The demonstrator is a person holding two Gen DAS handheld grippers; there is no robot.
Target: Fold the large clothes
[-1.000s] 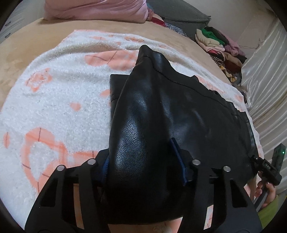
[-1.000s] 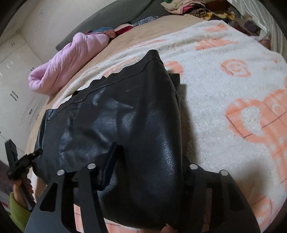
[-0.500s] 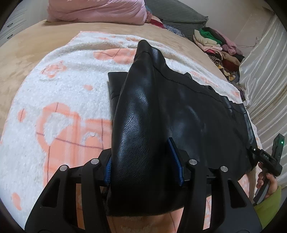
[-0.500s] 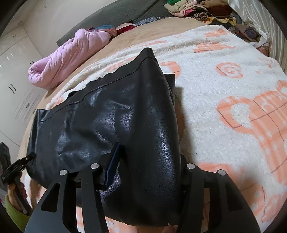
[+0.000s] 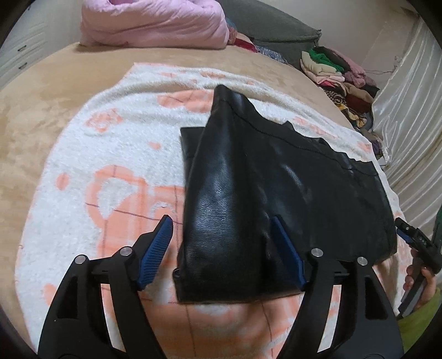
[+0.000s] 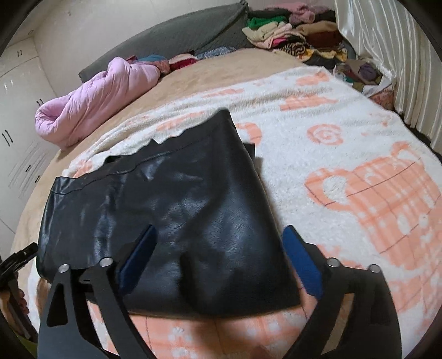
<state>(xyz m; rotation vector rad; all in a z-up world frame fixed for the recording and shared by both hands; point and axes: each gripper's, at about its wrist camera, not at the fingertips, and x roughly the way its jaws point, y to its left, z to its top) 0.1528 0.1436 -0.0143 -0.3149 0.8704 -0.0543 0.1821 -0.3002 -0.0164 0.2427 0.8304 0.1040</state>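
A black leather garment [image 5: 248, 176] lies folded over on the white and orange blanket [image 5: 91, 154]. My left gripper [image 5: 221, 221] straddles its near folded corner. The jaws are opening: the left pad [image 5: 157, 248] stands clear of the leather and the right pad [image 5: 287, 254] sits beside the fold. In the right wrist view the same garment [image 6: 179, 198] lies between my right gripper's [image 6: 219, 229] opening jaws, whose pads do not press on it. The right gripper [image 5: 417, 245], in a person's hand, also shows at the garment's far corner. The left gripper [image 6: 16, 256] shows at the left edge.
A pink quilt [image 5: 154, 24] and a grey cushion [image 5: 276, 30] lie at the head of the tan bed [image 5: 33, 116]. Piled clothes [image 5: 337, 71] sit by the white curtain [image 5: 408, 116]. White cupboards [image 6: 16, 110] stand on the other side.
Both grippers were shut on the garment's folded edge. Now their jaws have spread off it and both have drawn back and up. The fold rests on the blanket.
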